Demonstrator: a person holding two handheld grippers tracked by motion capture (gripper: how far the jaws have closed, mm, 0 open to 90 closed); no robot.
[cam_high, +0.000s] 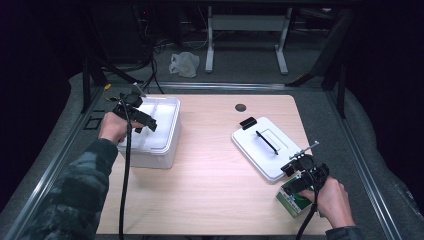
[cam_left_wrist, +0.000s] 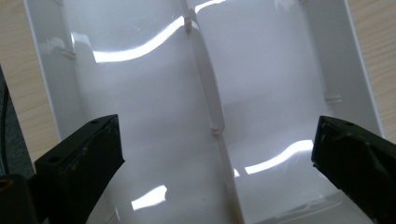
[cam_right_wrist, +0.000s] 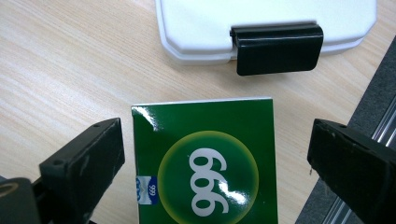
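Observation:
A white open bin stands at the table's left, split inside by a thin divider. My left gripper hovers over the bin interior, open and empty, its jaws wide either side of the divider. At the front right lies a green box printed "999". My right gripper is just above it, open, one jaw on each side of the box and not touching it. Beyond the box lies the white lid with a black clip.
The wooden table has a round cable hole at the back. Its right edge runs close to the green box, with a metal rail beside it. A white plastic bag lies on the floor behind.

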